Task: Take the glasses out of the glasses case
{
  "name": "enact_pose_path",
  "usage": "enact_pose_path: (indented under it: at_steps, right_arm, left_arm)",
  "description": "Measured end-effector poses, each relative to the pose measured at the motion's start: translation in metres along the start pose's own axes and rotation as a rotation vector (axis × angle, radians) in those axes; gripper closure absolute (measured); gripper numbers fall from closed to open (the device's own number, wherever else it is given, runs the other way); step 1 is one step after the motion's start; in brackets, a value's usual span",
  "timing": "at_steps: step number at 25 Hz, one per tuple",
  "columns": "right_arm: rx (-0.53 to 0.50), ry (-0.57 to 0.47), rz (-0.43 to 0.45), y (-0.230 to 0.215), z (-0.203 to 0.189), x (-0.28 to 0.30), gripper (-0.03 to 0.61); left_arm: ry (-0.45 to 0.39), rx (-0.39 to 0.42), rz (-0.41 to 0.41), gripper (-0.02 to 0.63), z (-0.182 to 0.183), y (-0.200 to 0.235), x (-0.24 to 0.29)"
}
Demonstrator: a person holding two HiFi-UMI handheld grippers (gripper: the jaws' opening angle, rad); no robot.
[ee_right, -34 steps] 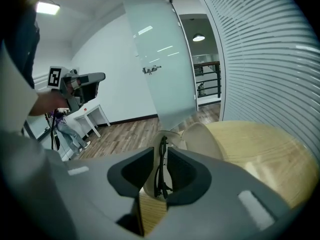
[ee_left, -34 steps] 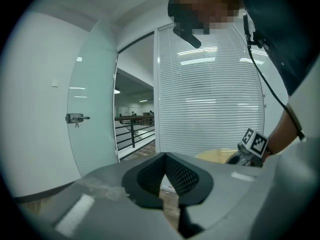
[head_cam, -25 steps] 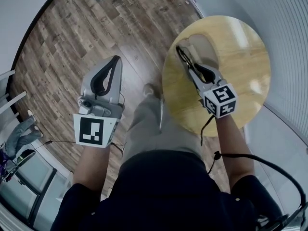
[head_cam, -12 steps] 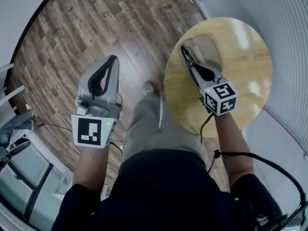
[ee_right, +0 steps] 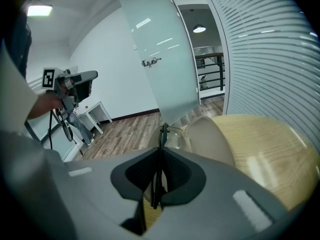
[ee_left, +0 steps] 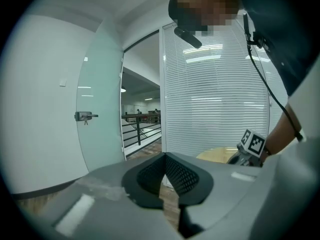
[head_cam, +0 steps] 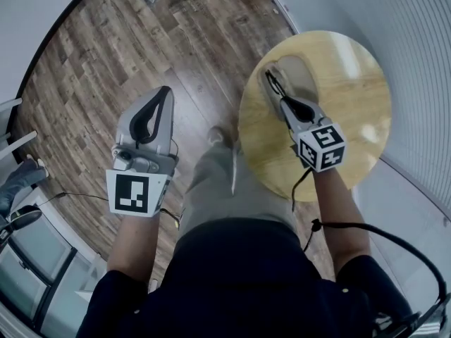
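The fingers of the right gripper point(head_cam: 270, 77) pinch the glasses point(ee_right: 162, 133) just over the open case point(ee_right: 208, 141) at the counter's point(head_cam: 352, 104) far left, while the left gripper point(head_cam: 166, 91) waits with its fingers pressed together and empty, so I think lifting the glasses clear comes next.

Beige glasses case point(head_cam: 299, 72), black-framed glasses point(ee_right: 161, 134), pale wood-grain table point(head_cam: 352, 118), brown plank floor point(head_cam: 106, 62), white slatted blinds point(ee_right: 270, 59)

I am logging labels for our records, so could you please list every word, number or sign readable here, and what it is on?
No readable words or numbers anywhere.
On the left gripper, the left cube: a black-and-white square marker, a pattern only, no letters.
On the right gripper, the right cube: the same kind of marker, no letters.
On the glasses case and the table: no print visible.
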State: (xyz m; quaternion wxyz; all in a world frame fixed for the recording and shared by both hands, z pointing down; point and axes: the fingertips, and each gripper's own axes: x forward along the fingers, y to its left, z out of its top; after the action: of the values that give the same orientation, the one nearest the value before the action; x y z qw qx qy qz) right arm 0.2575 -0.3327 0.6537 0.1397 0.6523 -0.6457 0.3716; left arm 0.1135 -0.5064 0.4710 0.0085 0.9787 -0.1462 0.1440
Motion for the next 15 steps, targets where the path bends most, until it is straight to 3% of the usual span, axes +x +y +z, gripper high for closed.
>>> enact_pose_path:
  at_steps: [15]
  right_arm:
    - [-0.029,-0.136,-0.058,0.027,0.053,-0.076,0.545]
  left_arm:
    - [-0.118,0.093,-0.022,0.609,0.074,-0.012,-0.036]
